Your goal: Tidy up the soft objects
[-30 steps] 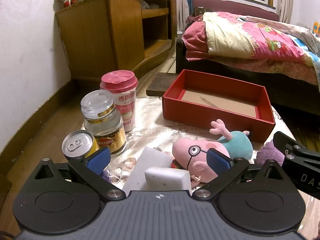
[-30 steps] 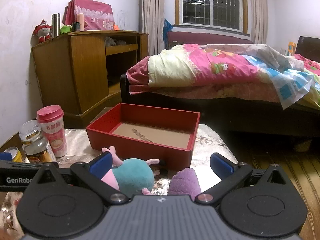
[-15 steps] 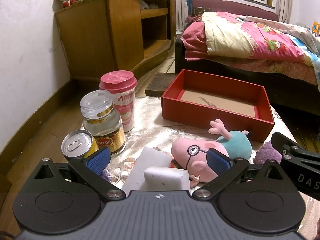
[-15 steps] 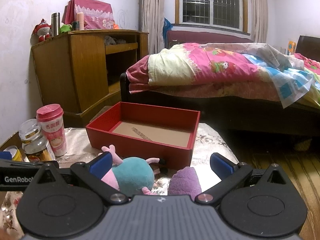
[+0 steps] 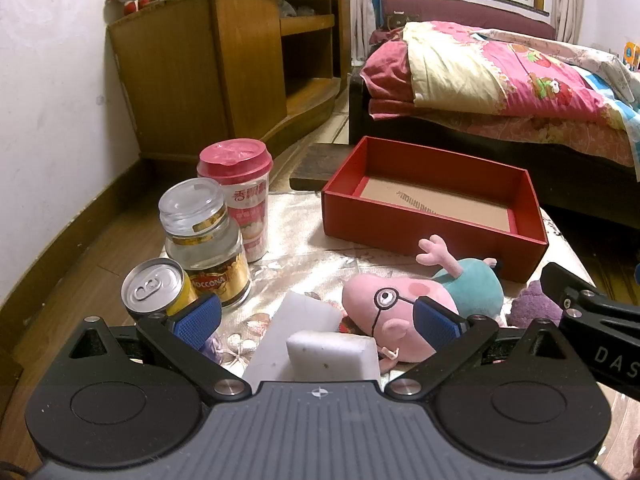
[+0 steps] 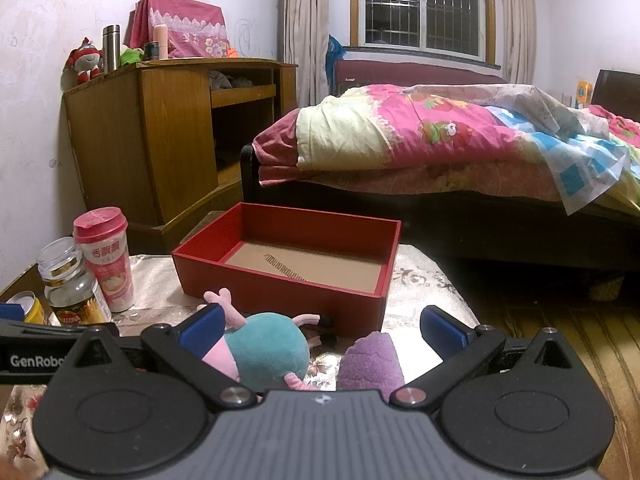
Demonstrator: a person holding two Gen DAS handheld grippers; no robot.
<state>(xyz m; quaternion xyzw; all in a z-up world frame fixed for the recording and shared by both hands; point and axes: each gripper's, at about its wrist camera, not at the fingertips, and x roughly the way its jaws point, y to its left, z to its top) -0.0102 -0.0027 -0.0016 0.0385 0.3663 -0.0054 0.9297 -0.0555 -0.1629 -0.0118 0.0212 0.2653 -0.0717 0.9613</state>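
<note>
So far nothing is sorted: the red box (image 6: 362, 258) sits empty at the far side, the pig plush (image 5: 420, 304), purple soft toy (image 6: 370, 362) and white sponge (image 5: 332, 354) lie near, and left gripper (image 5: 316, 322) and right gripper (image 6: 320, 326) gape wide, holding nothing.

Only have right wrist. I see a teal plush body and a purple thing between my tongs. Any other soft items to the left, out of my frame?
Observer: Yes. A white sponge block sits right in front of the left tongs, resting on a flat white slab.
Operator: Where's the plush's head?
Observer: The plush pig lies on its side, with its pink head and glasses beside the sponge block.
Operator: Left tongs gripping anything?
Observer: No. They are open, with nothing clamped between the pads.
</note>
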